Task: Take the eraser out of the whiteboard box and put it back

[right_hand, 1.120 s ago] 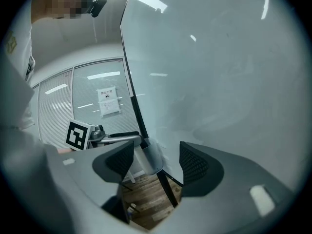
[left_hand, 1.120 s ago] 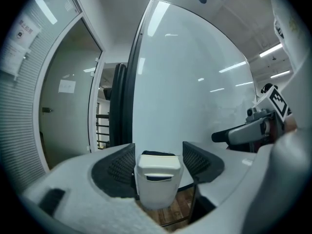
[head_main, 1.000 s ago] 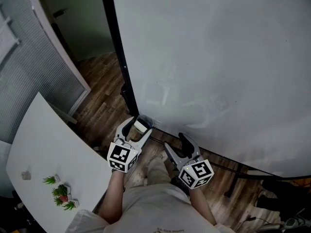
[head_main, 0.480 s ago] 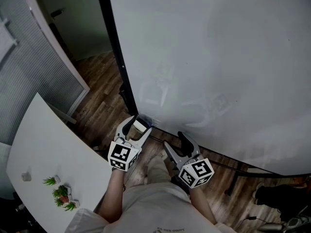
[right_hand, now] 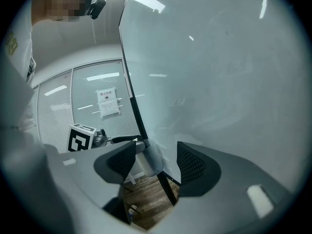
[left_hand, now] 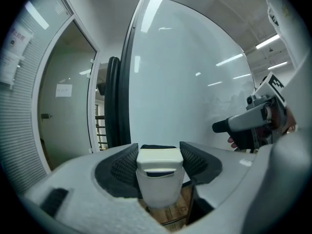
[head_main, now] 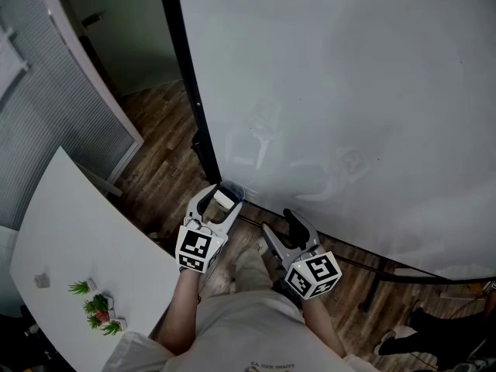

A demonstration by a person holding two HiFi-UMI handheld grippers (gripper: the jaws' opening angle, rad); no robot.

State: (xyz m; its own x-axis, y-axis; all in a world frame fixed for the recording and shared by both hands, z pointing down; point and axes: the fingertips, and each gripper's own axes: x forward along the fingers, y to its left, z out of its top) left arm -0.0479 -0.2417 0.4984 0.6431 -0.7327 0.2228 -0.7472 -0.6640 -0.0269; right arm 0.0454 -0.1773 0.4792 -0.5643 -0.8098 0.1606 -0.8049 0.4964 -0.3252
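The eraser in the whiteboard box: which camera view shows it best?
The left gripper view: the eraser stands close and central, seated in the box. The head view shows it small; the right gripper view shows mainly the box's side, partly hidden.

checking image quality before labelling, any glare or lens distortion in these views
Head view: dim, with soft reflections on the whiteboard. Left gripper view: strong fisheye bending, dark corners, ceiling-light streaks on the board; the eraser is sharp. Right gripper view: same fisheye, a bright glare patch at top.
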